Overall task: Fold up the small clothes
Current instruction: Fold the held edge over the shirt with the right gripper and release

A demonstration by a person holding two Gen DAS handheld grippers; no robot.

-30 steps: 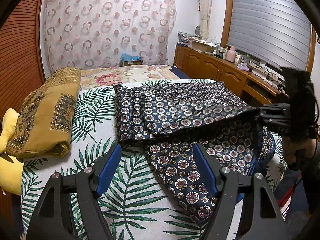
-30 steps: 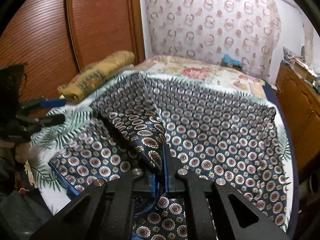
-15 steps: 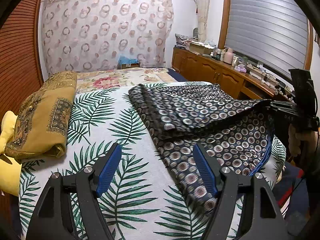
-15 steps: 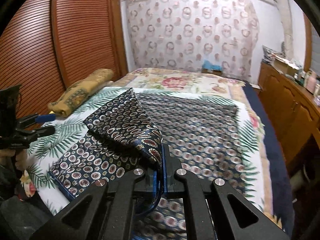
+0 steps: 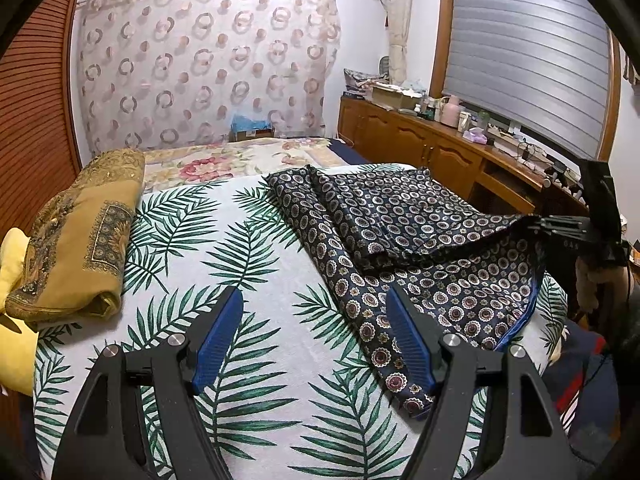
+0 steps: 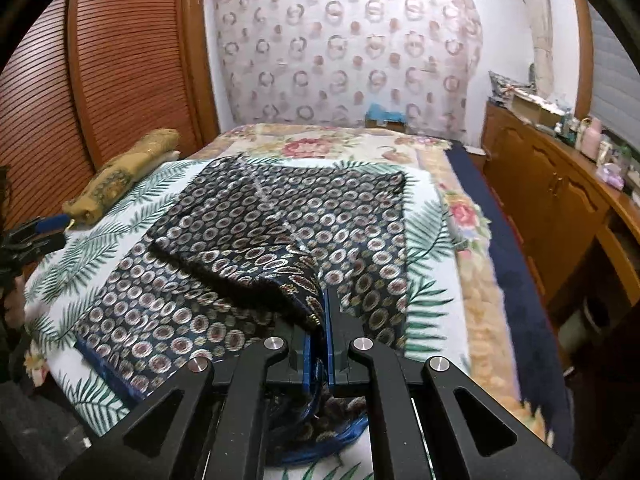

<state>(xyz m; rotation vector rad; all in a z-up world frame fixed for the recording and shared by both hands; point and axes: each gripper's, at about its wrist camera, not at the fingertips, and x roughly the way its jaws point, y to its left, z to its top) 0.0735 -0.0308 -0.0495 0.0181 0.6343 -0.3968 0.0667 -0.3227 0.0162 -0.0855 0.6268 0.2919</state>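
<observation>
A dark navy cloth (image 5: 404,240) with round medallion print and a blue hem lies on the palm-leaf bedspread (image 5: 224,248). It also shows in the right wrist view (image 6: 256,248). My right gripper (image 6: 322,312) is shut on a corner of the cloth and holds it folded over to the right, above the lower layer; it shows at the far right of the left wrist view (image 5: 560,226). My left gripper (image 5: 316,336) is open and empty, low over the bedspread, with its right finger (image 5: 408,340) over the cloth's near edge.
A folded mustard-gold blanket (image 5: 76,236) and a yellow pillow (image 5: 14,312) lie at the bed's left side. A wooden cabinet (image 5: 452,156) with clutter runs along the right wall. A slatted wooden door (image 6: 120,72) stands on the left.
My right gripper has drawn the cloth's corner rightward, folding the cloth over itself and baring more bedspread on the left. The left gripper stays open in about the same place.
</observation>
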